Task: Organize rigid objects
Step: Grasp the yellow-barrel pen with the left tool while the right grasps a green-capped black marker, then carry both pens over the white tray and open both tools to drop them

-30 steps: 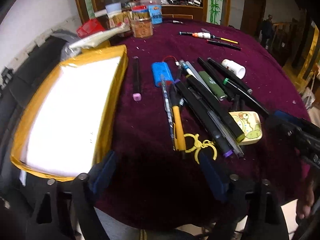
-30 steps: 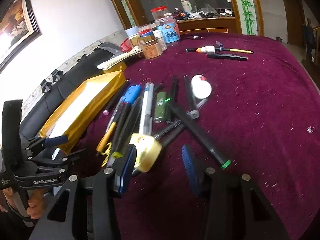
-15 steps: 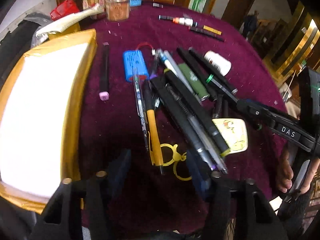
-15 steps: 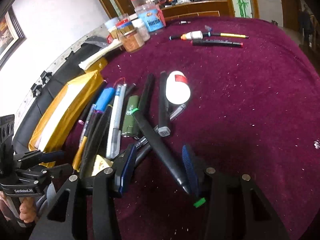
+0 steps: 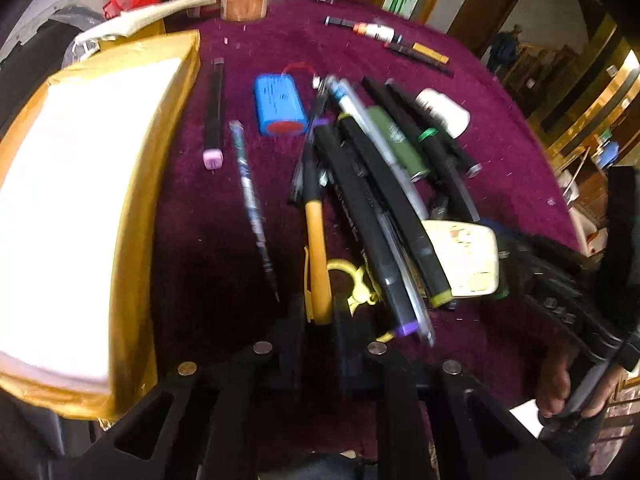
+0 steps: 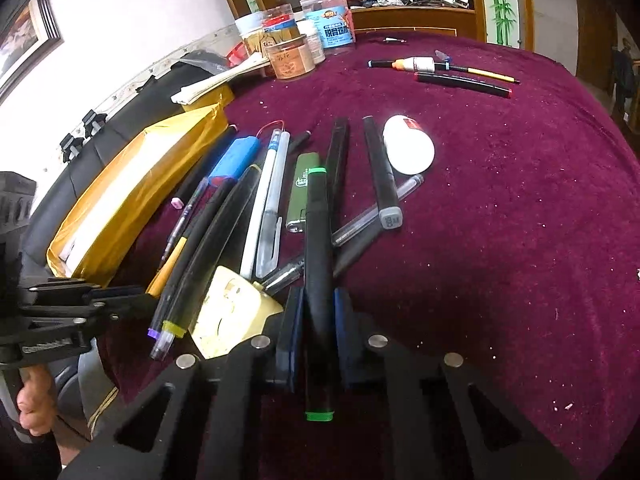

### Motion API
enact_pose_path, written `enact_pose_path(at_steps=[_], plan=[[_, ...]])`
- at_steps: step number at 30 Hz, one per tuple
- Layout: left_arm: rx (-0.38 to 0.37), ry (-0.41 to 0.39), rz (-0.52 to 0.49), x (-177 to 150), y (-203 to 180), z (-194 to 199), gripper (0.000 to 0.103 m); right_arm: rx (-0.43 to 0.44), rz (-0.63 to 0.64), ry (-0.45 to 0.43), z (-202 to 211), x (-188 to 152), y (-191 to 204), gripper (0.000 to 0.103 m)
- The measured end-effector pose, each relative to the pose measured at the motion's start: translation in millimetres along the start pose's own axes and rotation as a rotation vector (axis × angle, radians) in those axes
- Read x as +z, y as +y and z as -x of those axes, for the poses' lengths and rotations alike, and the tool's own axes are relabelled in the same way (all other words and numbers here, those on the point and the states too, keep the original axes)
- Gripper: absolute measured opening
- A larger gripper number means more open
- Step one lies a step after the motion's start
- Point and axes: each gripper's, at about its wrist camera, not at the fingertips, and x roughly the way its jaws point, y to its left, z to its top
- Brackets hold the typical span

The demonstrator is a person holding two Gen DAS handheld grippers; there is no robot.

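A heap of pens and markers lies on the maroon tablecloth (image 6: 500, 220). In the left wrist view my left gripper (image 5: 318, 316) is closing, its jaws pressing on the near end of a yellow-barrelled pen (image 5: 316, 236) beside a yellow keyring (image 5: 356, 280); the picture is blurred. In the right wrist view my right gripper (image 6: 318, 312) is closing too, and its blue pads (image 6: 294, 320) clamp a black marker with green ends (image 6: 318, 248), which points away over the heap. A cream rounded object (image 6: 228, 312) lies just left of that grip.
A gold box with a white top (image 5: 80, 200) fills the table's left side. A blue battery pack (image 5: 280, 106), a green lighter (image 6: 302, 188) and a white bottle (image 6: 410, 148) lie among the pens. Jars (image 6: 312, 40) and two more markers (image 6: 460, 76) stand farther back.
Both grippers have come down onto the heap and closed from wide open, the left around the yellow pen and the right around the green-ended marker.
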Motion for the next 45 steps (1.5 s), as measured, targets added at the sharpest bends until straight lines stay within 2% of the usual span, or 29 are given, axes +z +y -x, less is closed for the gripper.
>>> enact_pose_path(at_steps=[3, 7, 12, 16, 18, 19, 21, 24, 29, 34, 36, 40, 45], plan=[[0.038, -0.031, -0.005, -1, -3, 4, 0.013, 0.008, -0.005, -0.002, 1, -2, -2, 0.015], [-0.006, -0.071, 0.04, -12, 8, 28, 0.012, 0.038, -0.017, -0.033, 6, -4, -3, 0.015], [-0.005, -0.14, 0.069, -19, 11, 53, 0.012, 0.029, -0.024, -0.059, 10, -5, -4, 0.015], [-0.01, -0.217, 0.135, -22, 32, 81, 0.012, 0.029, -0.031, -0.105, 19, -4, -4, 0.015], [-0.012, -0.239, 0.163, -21, 45, 91, 0.012, 0.072, -0.073, -0.118, 24, -4, -4, 0.015], [0.012, -0.248, 0.18, -22, 54, 97, 0.012, 0.098, -0.079, -0.132, 29, -2, 1, 0.015], [0.032, -0.268, 0.215, -23, 73, 104, 0.012, 0.132, -0.048, -0.17, 40, 4, 23, 0.015], [0.047, -0.289, 0.27, -27, 100, 109, 0.012, 0.196, 0.003, -0.182, 45, 15, 60, 0.015], [0.068, -0.315, 0.333, -24, 141, 109, 0.013, 0.314, 0.11, -0.101, 15, 37, 136, 0.015], [0.065, -0.317, 0.41, -22, 185, 101, 0.013, 0.357, 0.175, -0.023, -31, 55, 195, 0.015], [0.078, -0.314, 0.426, -22, 196, 99, 0.013, 0.354, 0.189, 0.014, -54, 61, 213, 0.015], [0.13, -0.284, 0.431, -23, 212, 93, 0.013, 0.274, 0.225, 0.058, -89, 67, 240, 0.015], [0.172, -0.238, 0.434, -23, 221, 78, 0.013, 0.189, 0.283, 0.102, -104, 56, 264, 0.015]])
